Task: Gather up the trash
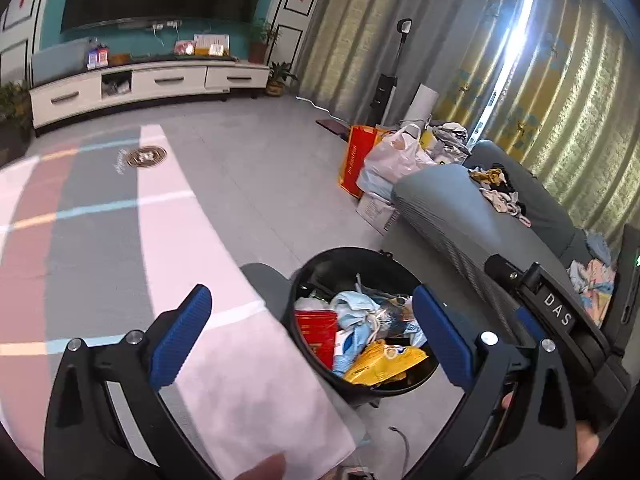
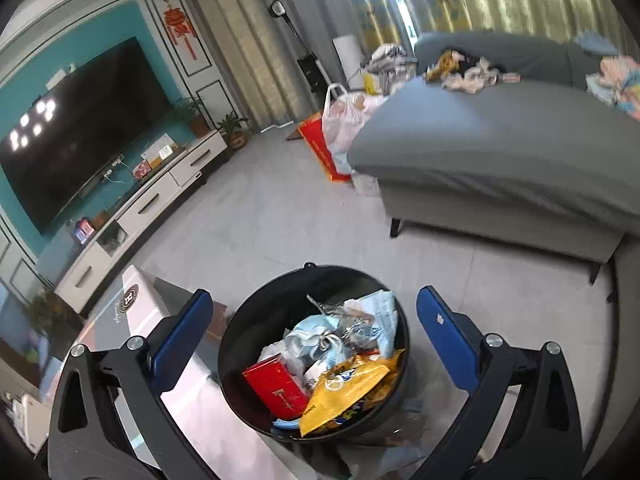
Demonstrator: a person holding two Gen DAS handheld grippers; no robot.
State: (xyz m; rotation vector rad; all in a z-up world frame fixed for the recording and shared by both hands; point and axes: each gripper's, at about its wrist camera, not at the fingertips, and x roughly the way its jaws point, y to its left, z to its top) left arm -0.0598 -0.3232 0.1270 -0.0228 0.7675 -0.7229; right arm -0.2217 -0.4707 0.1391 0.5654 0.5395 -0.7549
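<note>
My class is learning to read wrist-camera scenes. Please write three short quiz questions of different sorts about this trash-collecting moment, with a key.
1. True or false: the round black trash bin is empty.
2. Which lies nearest the camera in the bin in the right wrist view? A red carton B yellow snack bag C pale blue face mask
3. Fill in: both the left gripper and right gripper are ____.

Key: 1 false; 2 B; 3 open, nothing between the jaws.
</note>
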